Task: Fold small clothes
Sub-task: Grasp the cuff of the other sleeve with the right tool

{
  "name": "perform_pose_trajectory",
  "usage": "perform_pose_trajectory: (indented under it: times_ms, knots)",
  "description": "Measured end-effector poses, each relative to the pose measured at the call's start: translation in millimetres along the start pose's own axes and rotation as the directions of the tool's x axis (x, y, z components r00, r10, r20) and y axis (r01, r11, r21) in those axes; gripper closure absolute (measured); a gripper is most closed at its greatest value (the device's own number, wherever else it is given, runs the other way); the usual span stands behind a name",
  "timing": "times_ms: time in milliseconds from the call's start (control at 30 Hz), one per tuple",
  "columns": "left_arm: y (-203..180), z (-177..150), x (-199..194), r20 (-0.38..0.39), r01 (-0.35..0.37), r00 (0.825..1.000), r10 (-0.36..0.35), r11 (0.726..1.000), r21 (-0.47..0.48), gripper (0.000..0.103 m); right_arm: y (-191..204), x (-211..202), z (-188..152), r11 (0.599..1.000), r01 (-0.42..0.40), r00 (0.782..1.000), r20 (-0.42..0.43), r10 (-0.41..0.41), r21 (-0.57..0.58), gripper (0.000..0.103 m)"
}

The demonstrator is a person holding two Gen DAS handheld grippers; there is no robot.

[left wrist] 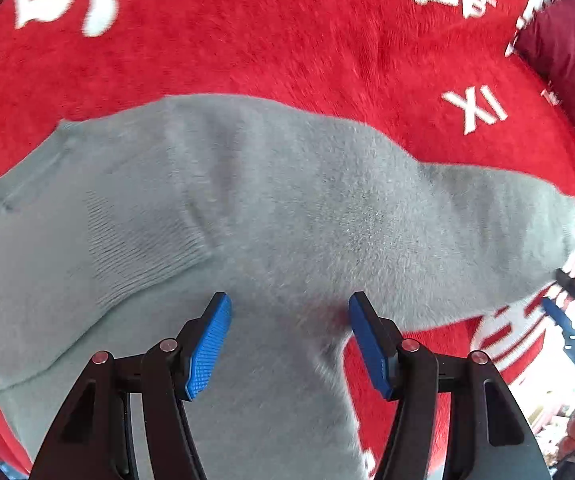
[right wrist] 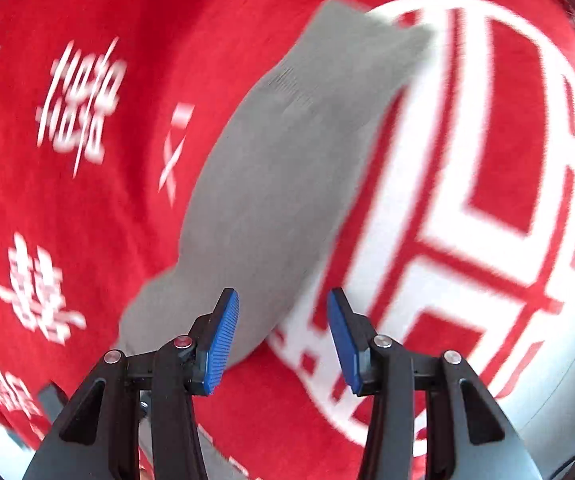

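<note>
Grey sweater [left wrist: 271,200] is lying spread on the red blanket [left wrist: 247,40], looking soft, light and floppy; both tools, left [left wrist: 289,312] and right [right wrist: 283,308], are hovering spread and empty; pinching a hem or sleeve edge is looking wisest.

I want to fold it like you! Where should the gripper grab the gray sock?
Probably the ribbed cuff end of the gray sock. It lies flat on the red blanket, so come from above at that open edge, where the left gripper, jaws apart, could pinch both layers.
</note>
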State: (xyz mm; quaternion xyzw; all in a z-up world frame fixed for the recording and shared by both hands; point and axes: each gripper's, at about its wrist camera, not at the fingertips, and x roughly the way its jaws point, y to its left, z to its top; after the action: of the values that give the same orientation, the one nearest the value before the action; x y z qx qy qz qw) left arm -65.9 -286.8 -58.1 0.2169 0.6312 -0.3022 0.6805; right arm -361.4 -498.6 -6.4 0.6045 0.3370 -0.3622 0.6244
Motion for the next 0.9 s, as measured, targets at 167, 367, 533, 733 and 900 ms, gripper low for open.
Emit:
perform_pose_trajectory:
  times_ms: [167,367,533,733,900]
  knots:
    - [-13,0,6,0.035,-0.059,0.998,0.057,0.997,0.048,0.032,-4,4,11,0.994,-0.113,0.994,0.003,0.113,0.008,0.053]
    - [-15,1,8,0.041,-0.063,0.997,0.061,0.997,0.050,0.032,19,30,23,0.973,-0.233,0.973,-0.001,0.233,-0.003,0.052]
    - [-24,3,16,0.051,-0.061,0.997,0.058,0.997,0.056,0.032,20,38,29,0.961,-0.271,0.962,-0.008,0.272,0.064,0.075]
    - [-20,-6,12,0.070,-0.043,0.997,0.038,0.997,0.062,0.032,36,39,30,0.898,-0.424,0.903,-0.016,0.429,0.122,0.095]
    - [2,-14,-4,0.082,0.032,0.996,-0.034,0.999,0.018,0.032,88,36,19,0.839,-0.542,0.836,-0.069,0.545,0.058,0.095]
